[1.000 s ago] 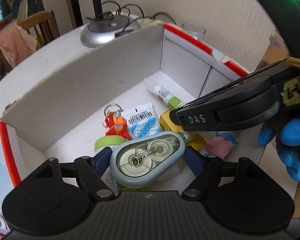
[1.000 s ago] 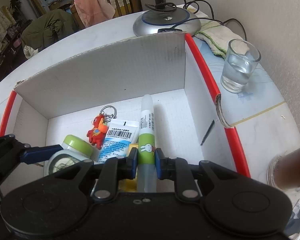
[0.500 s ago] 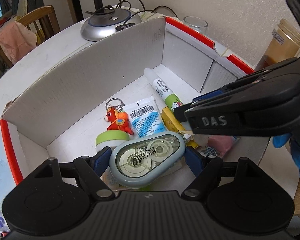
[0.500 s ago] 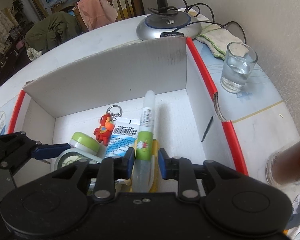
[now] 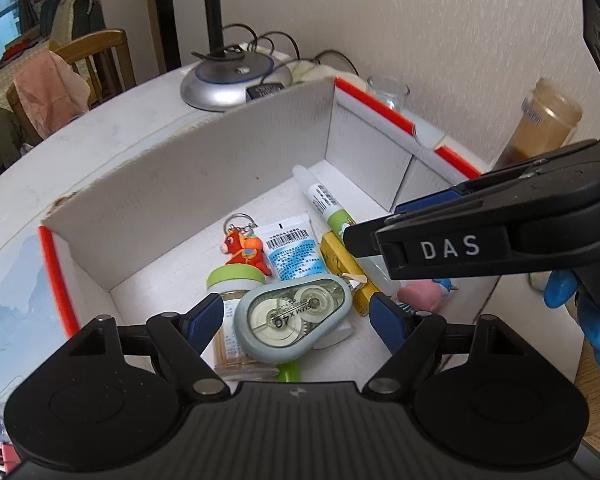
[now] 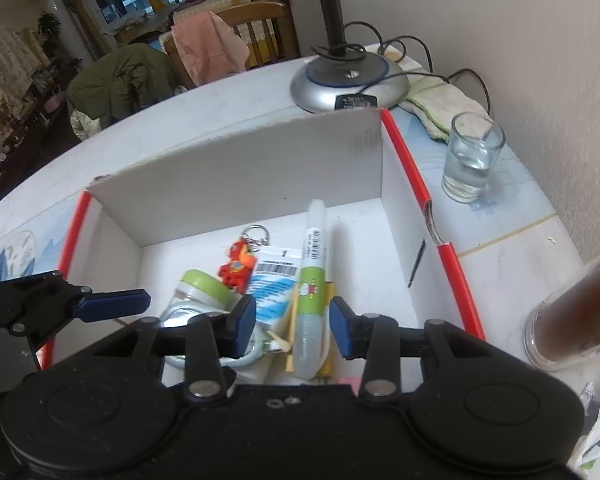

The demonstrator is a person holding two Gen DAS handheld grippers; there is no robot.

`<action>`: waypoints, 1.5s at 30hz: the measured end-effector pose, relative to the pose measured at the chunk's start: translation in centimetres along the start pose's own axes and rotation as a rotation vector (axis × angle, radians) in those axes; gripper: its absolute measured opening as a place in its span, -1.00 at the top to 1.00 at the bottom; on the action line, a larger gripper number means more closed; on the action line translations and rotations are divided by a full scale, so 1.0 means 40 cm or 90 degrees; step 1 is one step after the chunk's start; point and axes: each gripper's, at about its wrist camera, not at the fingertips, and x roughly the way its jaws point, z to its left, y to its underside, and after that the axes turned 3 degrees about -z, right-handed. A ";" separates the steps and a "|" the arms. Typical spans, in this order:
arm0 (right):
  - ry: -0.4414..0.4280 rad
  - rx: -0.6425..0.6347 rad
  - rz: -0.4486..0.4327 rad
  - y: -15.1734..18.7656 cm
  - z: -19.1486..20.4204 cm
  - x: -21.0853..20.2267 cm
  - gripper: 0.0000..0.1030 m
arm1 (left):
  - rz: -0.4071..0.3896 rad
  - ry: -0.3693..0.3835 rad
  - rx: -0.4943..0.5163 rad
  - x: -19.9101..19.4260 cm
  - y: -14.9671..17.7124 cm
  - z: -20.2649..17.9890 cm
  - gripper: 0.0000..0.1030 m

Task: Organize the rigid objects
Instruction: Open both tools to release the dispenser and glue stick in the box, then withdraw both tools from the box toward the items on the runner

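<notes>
Two hand-held claws hang over a white corrugated cardboard box with red edges (image 6: 404, 152) on a pale surface (image 6: 204, 128).

The right claw (image 6: 293, 318) has just been opening; its blue pads stand apart on either side of a white glue pen with a green label (image 6: 313, 280), touching neither side of it, and the pen lies on the box floor across a flat yellow packet (image 5: 340, 256). The left claw (image 5: 298, 316) stands wide, its pads flanking a grey oval correction-tape dispenser (image 5: 292, 318); whether they press on it I cannot tell. Beside them in the box lie a red-orange toy keyring (image 5: 244, 246), a white-and-blue tube (image 5: 292, 250) and a clear jar with a green lid (image 5: 234, 280). A glass of water (image 6: 472, 160) stands outside the box by the wall.
</notes>
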 end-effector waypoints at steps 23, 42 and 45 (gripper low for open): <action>-0.039 -0.060 -0.084 0.060 0.158 -0.179 -0.31 | -0.129 -0.017 -0.085 -0.300 0.123 0.145 -0.55; -0.115 -0.107 -0.117 0.171 0.424 -0.234 -0.76 | -0.171 -0.058 -0.164 -0.508 0.303 0.380 -0.83; -0.120 -0.113 -0.116 0.185 0.461 -0.225 -0.82 | -0.173 -0.069 -0.175 -0.521 0.331 0.422 -0.93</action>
